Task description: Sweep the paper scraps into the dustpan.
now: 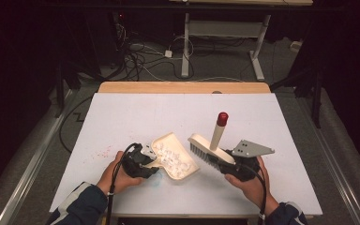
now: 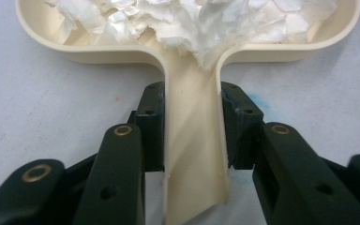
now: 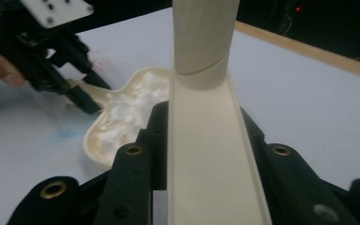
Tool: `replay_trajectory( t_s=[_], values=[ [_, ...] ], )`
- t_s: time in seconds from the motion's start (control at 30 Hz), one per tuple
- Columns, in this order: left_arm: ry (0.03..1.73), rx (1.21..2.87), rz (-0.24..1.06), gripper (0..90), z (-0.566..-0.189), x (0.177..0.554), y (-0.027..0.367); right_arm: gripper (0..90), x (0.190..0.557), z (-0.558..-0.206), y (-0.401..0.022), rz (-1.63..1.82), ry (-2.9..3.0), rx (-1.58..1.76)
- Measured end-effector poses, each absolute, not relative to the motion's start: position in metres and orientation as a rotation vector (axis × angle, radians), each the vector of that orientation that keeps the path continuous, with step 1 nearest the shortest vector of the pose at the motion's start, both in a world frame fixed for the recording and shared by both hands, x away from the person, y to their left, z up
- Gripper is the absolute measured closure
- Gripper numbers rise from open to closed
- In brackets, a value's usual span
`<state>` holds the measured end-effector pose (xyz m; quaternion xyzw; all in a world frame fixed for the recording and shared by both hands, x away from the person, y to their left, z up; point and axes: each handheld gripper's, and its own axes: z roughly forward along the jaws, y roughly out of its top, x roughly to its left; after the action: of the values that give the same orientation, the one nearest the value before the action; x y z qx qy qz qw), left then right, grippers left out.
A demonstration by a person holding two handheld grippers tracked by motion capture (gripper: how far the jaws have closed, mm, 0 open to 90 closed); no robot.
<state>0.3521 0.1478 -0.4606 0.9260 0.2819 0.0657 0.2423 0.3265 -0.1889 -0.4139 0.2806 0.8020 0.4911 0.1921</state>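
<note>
A cream dustpan lies on the white table, holding white paper scraps. My left gripper is shut on the dustpan's handle; both pads press its sides, and the scraps pile just past the dustpan's rim. My right gripper is shut on a cream hand brush to the right of the dustpan, bristles down. The brush's handle with a red cap points up and away. In the right gripper view the brush's body runs between the jaws, with the dustpan and my left gripper beyond.
The white tabletop has a wooden strip along its far edge. Faint pink specks lie left of my left hand, and a blue smudge sits beside the dustpan's handle. Cables and desk legs stand on the floor behind.
</note>
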Motion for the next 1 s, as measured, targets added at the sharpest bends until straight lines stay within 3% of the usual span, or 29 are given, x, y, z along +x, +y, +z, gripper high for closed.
replay_trajectory(
  t_s=[0.57, 1.0],
  values=[
    [0.853, 2.515, 0.123, 63.7, -0.463, 0.374, 0.165, 67.3, 0.449, -0.446, -0.138, 1.182, 2.191, 0.811],
    [0.857, 2.559, 0.161, 63.7, -0.461, 0.373, 0.159, 67.0, 0.443, -0.457, -0.119, 1.242, 2.292, 0.708]
  ],
)
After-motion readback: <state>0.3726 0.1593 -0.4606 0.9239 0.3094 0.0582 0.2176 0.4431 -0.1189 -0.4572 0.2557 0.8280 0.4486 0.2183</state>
